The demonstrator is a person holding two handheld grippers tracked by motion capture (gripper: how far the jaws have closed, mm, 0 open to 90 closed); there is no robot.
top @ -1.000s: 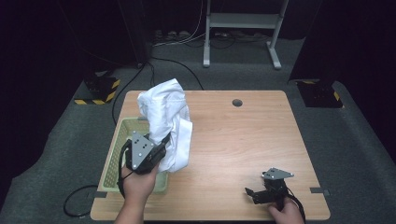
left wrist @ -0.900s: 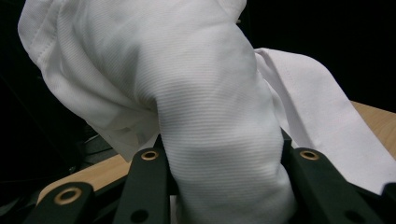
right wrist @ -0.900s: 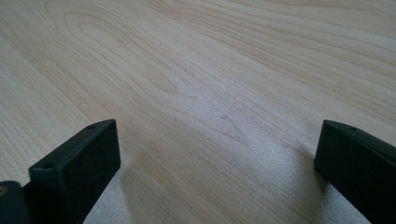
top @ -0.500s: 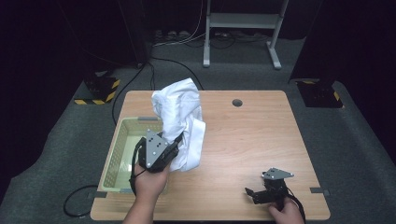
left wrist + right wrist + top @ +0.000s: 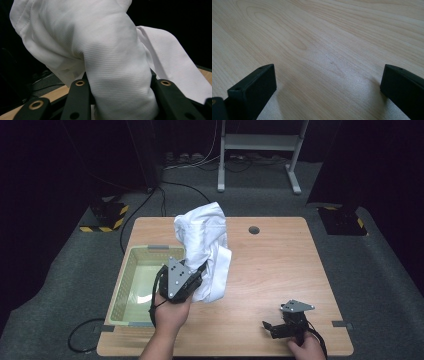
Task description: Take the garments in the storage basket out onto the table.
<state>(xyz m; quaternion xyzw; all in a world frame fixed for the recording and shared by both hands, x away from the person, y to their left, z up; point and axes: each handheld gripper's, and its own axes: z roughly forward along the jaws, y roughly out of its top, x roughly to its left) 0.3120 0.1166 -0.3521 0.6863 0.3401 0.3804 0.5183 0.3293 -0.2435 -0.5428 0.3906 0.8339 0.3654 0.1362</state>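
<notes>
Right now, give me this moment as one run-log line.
left gripper: shut on white cloth, lifted beside basket | right gripper: open, empty, over table

No legible text, labels, brands or nos. on any surface; cloth (image 5: 205, 247), basket (image 5: 131, 285) & table (image 5: 280, 265) unmarked.

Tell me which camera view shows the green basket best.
The high view. There the pale green basket sits whole at the table's left edge, open and seen from above, with the white cloth held up beside it by the left gripper. The left gripper view looks at cloth, the right gripper view at bare wooden table.
</notes>
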